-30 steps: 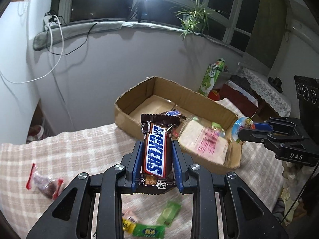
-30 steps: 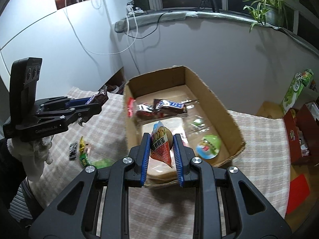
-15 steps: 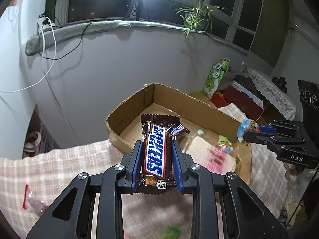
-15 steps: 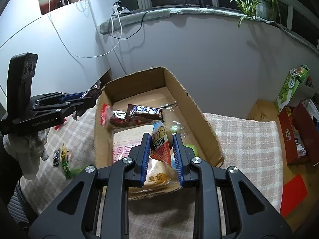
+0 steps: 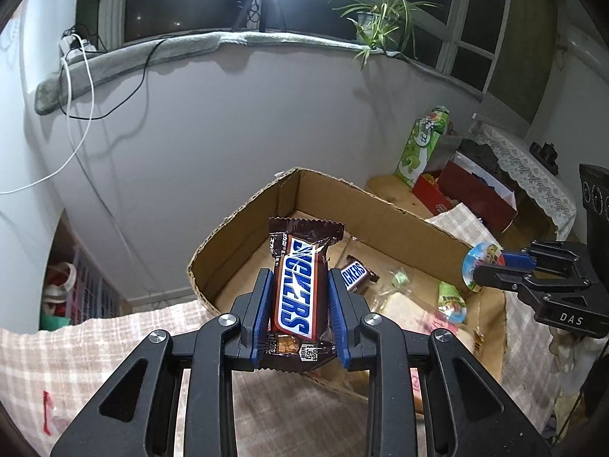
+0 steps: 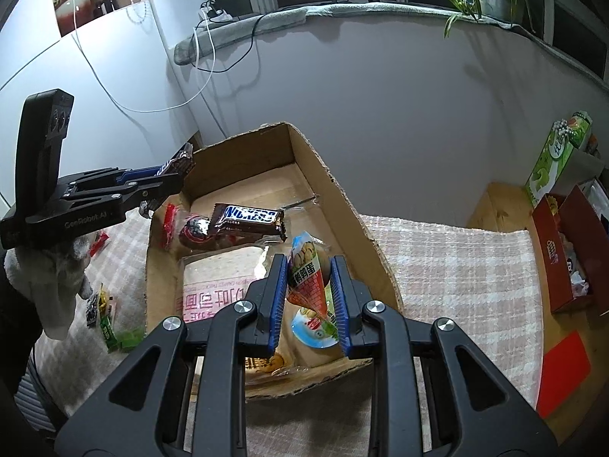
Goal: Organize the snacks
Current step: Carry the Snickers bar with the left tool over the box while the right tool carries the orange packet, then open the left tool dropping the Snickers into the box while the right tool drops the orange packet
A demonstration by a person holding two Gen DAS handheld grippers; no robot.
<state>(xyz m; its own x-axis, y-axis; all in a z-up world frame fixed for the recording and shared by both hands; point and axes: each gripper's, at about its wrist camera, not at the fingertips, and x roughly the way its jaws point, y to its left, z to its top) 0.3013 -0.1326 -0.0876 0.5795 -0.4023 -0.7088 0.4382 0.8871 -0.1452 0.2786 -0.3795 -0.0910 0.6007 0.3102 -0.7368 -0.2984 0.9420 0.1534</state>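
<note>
The left claw grips a brown Snickers bar upright above the cardboard box at the table's far edge. The right claw clamps a small cone-shaped snack packet over the box, where another Snickers, a bread pack and sweets lie. Loose sweets sit on the checked cloth.

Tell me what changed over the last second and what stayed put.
Both hand-held grippers advanced toward the open brown cardboard box: the left hand-held gripper carried its brown Snickers bar over the near corner, the right hand-held gripper brought its small red-and-green snack packet above the box's contents. Nothing was released; both grips unchanged, box contents unmoved.
</note>
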